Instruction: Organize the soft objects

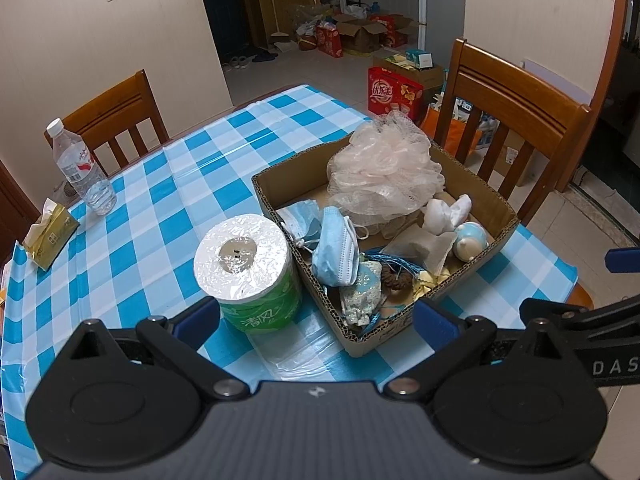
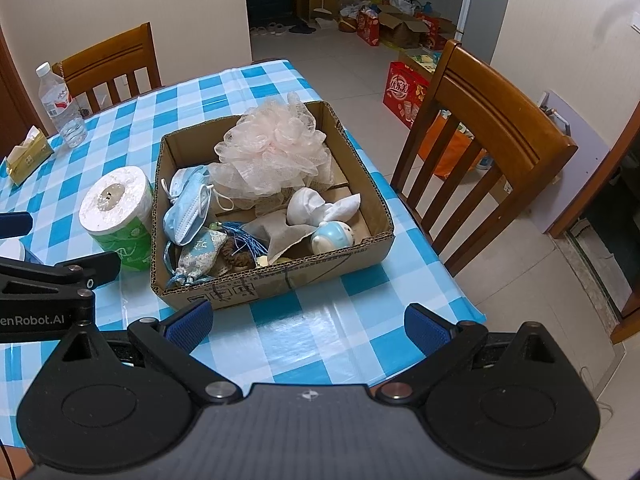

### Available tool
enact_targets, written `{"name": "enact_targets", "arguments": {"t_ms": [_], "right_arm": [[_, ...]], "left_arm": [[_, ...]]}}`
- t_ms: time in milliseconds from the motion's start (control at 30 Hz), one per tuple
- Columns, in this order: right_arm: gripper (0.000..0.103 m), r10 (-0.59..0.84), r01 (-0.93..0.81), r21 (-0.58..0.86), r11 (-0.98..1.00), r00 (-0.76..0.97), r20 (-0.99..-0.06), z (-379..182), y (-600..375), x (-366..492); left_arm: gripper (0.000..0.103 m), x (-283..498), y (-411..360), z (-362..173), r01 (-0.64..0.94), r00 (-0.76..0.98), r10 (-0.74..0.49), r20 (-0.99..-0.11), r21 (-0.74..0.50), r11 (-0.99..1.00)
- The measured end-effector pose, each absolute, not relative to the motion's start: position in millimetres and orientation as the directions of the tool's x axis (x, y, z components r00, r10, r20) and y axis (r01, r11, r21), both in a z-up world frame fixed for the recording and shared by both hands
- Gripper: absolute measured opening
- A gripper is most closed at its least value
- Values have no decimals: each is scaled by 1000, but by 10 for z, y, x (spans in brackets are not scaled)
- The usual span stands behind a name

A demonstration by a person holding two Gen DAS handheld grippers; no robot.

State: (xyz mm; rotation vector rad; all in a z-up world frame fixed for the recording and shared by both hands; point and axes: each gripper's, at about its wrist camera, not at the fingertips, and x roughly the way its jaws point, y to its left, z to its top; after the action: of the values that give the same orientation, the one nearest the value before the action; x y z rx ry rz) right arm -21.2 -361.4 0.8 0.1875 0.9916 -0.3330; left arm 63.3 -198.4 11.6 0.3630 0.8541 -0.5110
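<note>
Two grippers hang above the near edge of the checked tablecloth (image 2: 304, 332), and both sit with fingers spread wide and nothing between them: the left gripper (image 1: 316, 320) lines up with the gap between roll and box, the right gripper (image 2: 308, 320) sits just in front of the cardboard box (image 2: 280, 280); everything soft is pretty much in that box already; the pink bath pouf (image 2: 272, 152) fills its far side, a blue face mask (image 2: 186, 212) leans against its left wall, white socks (image 2: 320, 204) lie right of centre, a small round blue-and-white toy (image 2: 334, 236) rests near the front right corner, and a shiny fabric pouch (image 2: 198, 254) with blue cord is down at the front left; a wrapped toilet paper roll (image 1: 248, 268) stands upright just outside the box's left wall, touching or nearly so, can't tell which; well left of the box are a water bottle (image 1: 80, 168) and a tissue pack (image 1: 48, 236).
</note>
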Motion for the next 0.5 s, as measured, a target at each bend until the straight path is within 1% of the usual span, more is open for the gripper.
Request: {"name": "enact_targets", "arguments": {"t_ms": [500], "right_arm": [[103, -185, 355, 5, 935, 497, -848, -38, -3680, -191]], "left_arm": [[102, 650, -1987, 138, 557, 555, -268, -788, 112, 823]]}}
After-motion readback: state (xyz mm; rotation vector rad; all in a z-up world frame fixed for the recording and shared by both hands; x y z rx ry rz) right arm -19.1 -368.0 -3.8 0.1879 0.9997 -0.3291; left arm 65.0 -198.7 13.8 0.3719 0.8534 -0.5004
